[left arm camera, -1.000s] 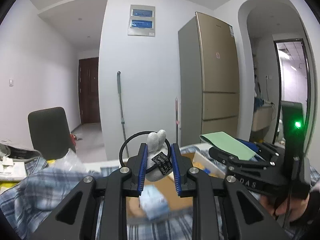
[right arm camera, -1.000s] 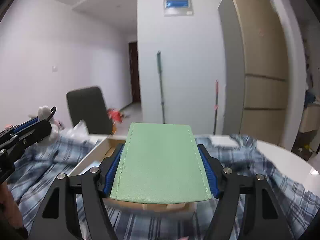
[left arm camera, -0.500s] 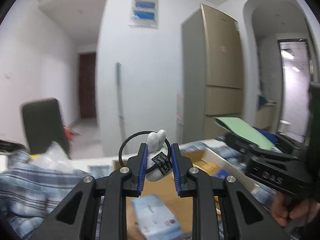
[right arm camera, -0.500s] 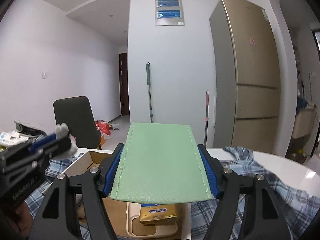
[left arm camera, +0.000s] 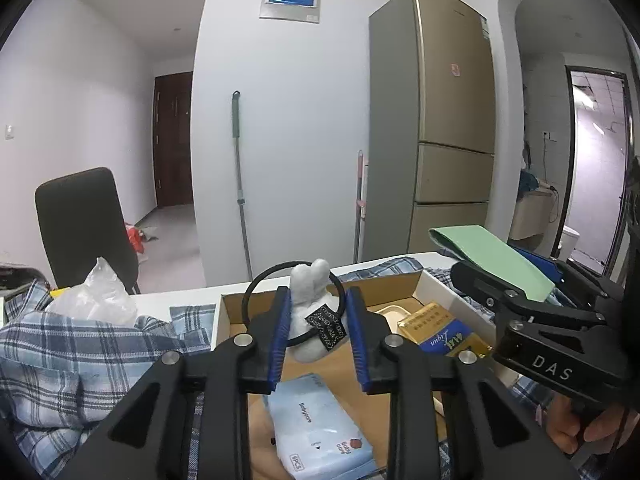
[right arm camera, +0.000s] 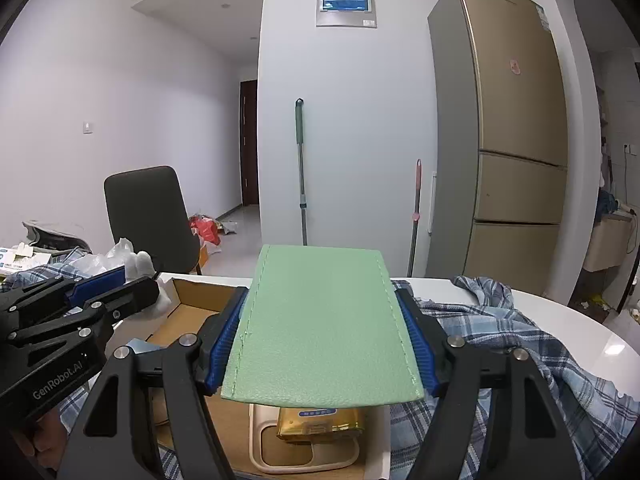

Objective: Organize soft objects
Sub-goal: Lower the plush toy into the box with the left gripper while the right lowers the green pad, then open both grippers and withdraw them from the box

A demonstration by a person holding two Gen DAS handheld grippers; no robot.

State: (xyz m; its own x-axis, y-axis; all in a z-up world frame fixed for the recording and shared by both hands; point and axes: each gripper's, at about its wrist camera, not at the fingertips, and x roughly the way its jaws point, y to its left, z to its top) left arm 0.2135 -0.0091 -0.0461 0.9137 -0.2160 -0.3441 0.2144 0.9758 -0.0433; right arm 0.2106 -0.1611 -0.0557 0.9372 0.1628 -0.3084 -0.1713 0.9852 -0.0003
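Note:
A small white plush toy (left arm camera: 308, 280) with a black ring and a black tag hangs between the blue pads of my left gripper (left arm camera: 317, 294), above an open cardboard box (left arm camera: 232, 312). The jaws are opening, and the toy still sits between them. From the right wrist view, the left gripper (right arm camera: 132, 278) reaches in from the left with the toy (right arm camera: 138, 260) at its tip. My right gripper (right arm camera: 320, 296) is shut on a flat green pouch (right arm camera: 324, 328), held level over the box's (right arm camera: 188, 292) right side. That pouch (left arm camera: 492, 256) also shows at the right of the left wrist view.
Inside the box lie a blue wipes pack (left arm camera: 316, 428), a gold and blue packet (left arm camera: 444, 328) and a beige tray (right arm camera: 264, 440). Blue plaid cloth (left arm camera: 60, 352) covers the white table (right arm camera: 560, 320) on both sides. A plastic bag (left arm camera: 96, 296) and a dark chair (left arm camera: 80, 220) stand at the left.
The left gripper has travelled forward and down with the toy and now hangs over the box. Its pads stand slightly wider. The right gripper with the pouch has edged over the box.

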